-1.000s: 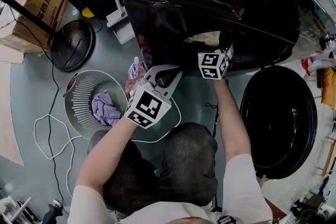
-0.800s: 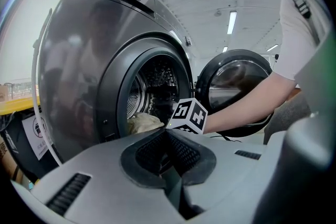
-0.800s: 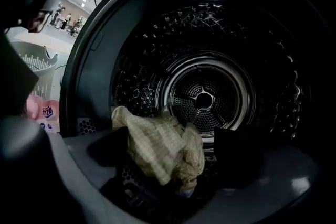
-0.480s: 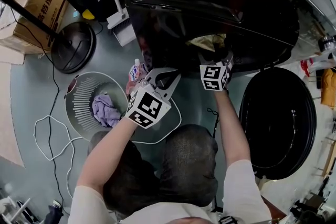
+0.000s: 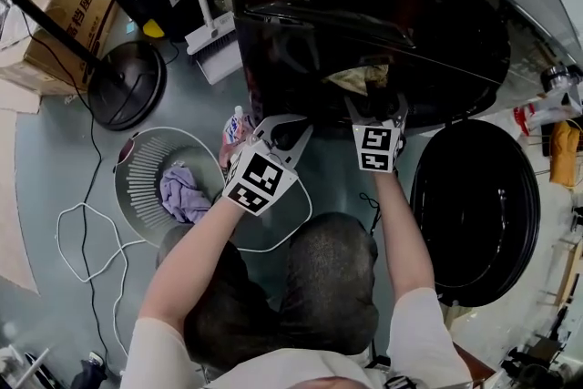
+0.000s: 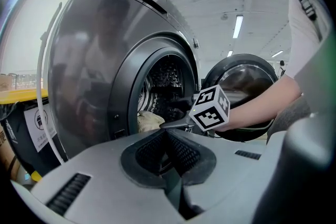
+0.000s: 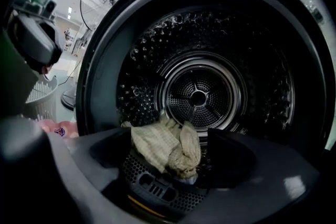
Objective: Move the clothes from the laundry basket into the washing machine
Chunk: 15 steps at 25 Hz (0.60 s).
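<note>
Since a second ago the right tool (image 5: pixel 375 105) has slid back from the washing machine (image 5: pixel 364 14) mouth, lower in the head view, while the left tool (image 5: pixel 284 132) has hardly shifted. A beige checked cloth (image 7: pixel 157 144) sits at the lip of the drum (image 7: pixel 198 96), between the right tool's jaws. They stand wide and are closing, and the pads do not look to press on it yet. The left tool's jaws are together and empty.

The cloth looks only just inside, so the sound move is probably to take a firm hold and carry it deeper before letting go. Otherwise it may slide out over the rim.

A purple garment (image 5: pixel 182 193) lies in the laundry basket (image 5: pixel 137 161) on the floor to the left. The open door (image 5: pixel 474 209) hangs close on the right. The left tool hovers just beside the right arm's path, and a white cable (image 5: pixel 77 241) loops near the basket.
</note>
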### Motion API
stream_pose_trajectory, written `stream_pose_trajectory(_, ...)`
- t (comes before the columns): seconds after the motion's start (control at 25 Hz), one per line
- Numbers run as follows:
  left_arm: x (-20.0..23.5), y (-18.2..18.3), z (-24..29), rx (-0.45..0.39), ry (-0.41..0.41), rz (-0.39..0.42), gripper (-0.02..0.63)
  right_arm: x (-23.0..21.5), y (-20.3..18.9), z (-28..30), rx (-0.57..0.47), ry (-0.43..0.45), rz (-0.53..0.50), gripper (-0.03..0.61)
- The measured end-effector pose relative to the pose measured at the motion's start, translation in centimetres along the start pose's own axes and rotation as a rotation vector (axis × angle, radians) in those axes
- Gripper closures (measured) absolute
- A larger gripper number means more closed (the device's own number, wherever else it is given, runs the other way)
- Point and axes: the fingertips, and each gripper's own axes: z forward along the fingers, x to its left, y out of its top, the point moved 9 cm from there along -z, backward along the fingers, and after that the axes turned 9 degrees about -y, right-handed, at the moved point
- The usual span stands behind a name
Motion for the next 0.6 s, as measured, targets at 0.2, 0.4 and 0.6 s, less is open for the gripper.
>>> stream_pose_trajectory(0.2,0.2,0.8,-0.3,-0.032,0.001,-0.019,0.607,-0.6,2.8,-2.8,-0.038,0.006,0.027,0.204)
stream_pose_trajectory(0.4,0.3,1.4,-0.8,-0.075,-0.004,-0.057,0.607,-0.8,4.6,-4.5,-0.042,0.055,0.075,0.262)
stream_pose_trajectory(0.6,0.2,1.2,-1.3,-0.086,0.009,-0.066,0.607,-0.9,6.2,-6.2,-0.069,0.083,0.132,0.310)
